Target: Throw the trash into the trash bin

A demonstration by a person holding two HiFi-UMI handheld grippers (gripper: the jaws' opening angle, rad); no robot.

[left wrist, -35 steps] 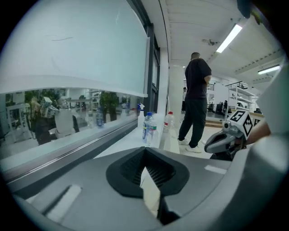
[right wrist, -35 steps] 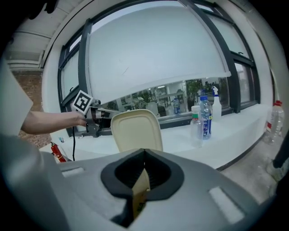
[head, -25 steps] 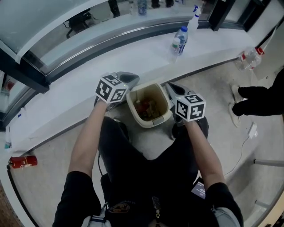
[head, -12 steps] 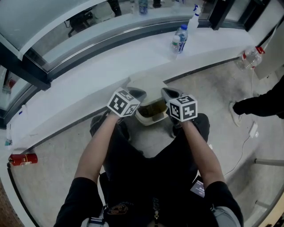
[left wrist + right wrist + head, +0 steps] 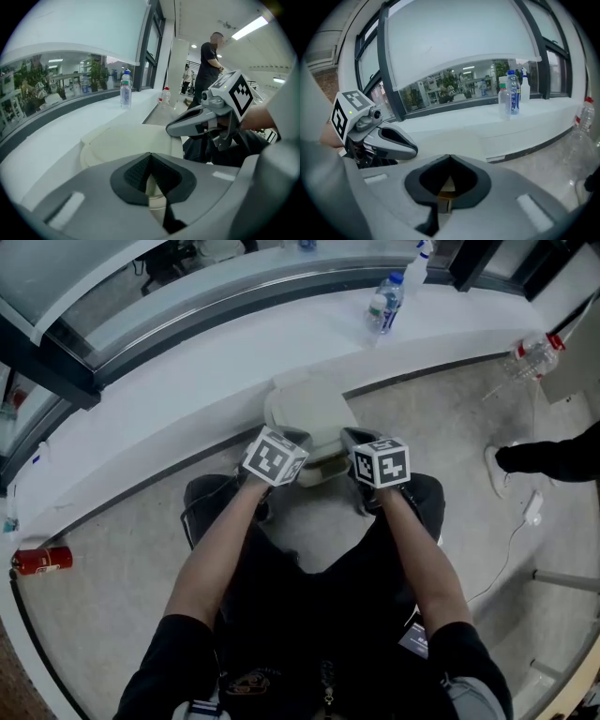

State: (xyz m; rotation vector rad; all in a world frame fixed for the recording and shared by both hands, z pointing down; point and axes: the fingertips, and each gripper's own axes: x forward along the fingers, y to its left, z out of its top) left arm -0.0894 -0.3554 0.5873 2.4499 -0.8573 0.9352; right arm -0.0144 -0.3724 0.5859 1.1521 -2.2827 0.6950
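Observation:
A cream trash bin [image 5: 309,413] stands low between my knees, against the foot of the white ledge [image 5: 187,381]. From above I see mostly its lid-like top; the opening is hidden under the grippers. My left gripper [image 5: 300,446] is shut on the bin's left rim, and my right gripper [image 5: 350,442] is shut on its right rim. In the left gripper view the jaws [image 5: 150,157] meet over cream plastic [image 5: 122,140], with the right gripper [image 5: 187,126] opposite. In the right gripper view the jaws [image 5: 450,158] pinch a cream edge, and the left gripper [image 5: 391,143] is at the left.
Two water bottles [image 5: 384,304] and a spray bottle [image 5: 419,259] stand on the ledge. A plastic bottle [image 5: 532,357] lies on the floor at the right, a red can [image 5: 42,560] at the left. Another person's foot [image 5: 548,457] and a cable [image 5: 525,517] are on the right.
Both grippers have sunk with the bin, drawing closer together in the head view. The bin's open mouth with trash, seen a second ago, no longer shows; its top does.

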